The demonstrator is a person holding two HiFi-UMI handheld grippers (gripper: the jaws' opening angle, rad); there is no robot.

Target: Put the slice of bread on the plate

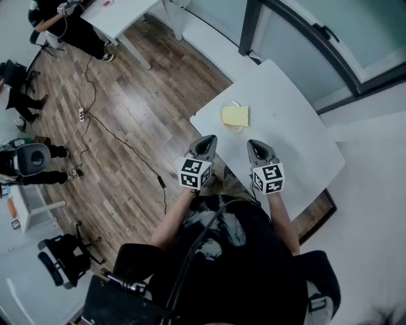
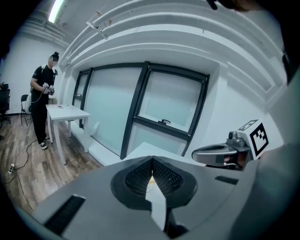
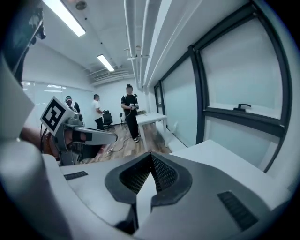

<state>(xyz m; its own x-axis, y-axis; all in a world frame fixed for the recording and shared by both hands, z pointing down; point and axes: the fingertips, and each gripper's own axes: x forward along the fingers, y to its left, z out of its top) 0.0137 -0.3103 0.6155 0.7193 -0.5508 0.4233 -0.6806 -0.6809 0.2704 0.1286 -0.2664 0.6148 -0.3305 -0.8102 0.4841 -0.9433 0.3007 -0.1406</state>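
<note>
A yellow slice of bread (image 1: 235,115) lies flat on a small white plate (image 1: 236,129) near the left edge of the white table (image 1: 292,127). Both grippers are held up in the air on the near side of the plate, apart from it. My left gripper (image 1: 208,139) points toward the table with its jaws closed tip to tip and nothing between them (image 2: 152,160). My right gripper (image 1: 252,143) is beside it, also shut and empty (image 3: 151,153). Each gripper appears in the other's view: the right gripper (image 2: 225,152) and the left gripper (image 3: 84,136).
Dark-framed windows (image 2: 164,108) run behind the table. The wood floor (image 1: 127,127) carries a trailing cable (image 1: 120,139). Another white table (image 1: 120,16) stands farther off with a person (image 1: 57,22) beside it. A black chair (image 1: 63,257) sits at the lower left.
</note>
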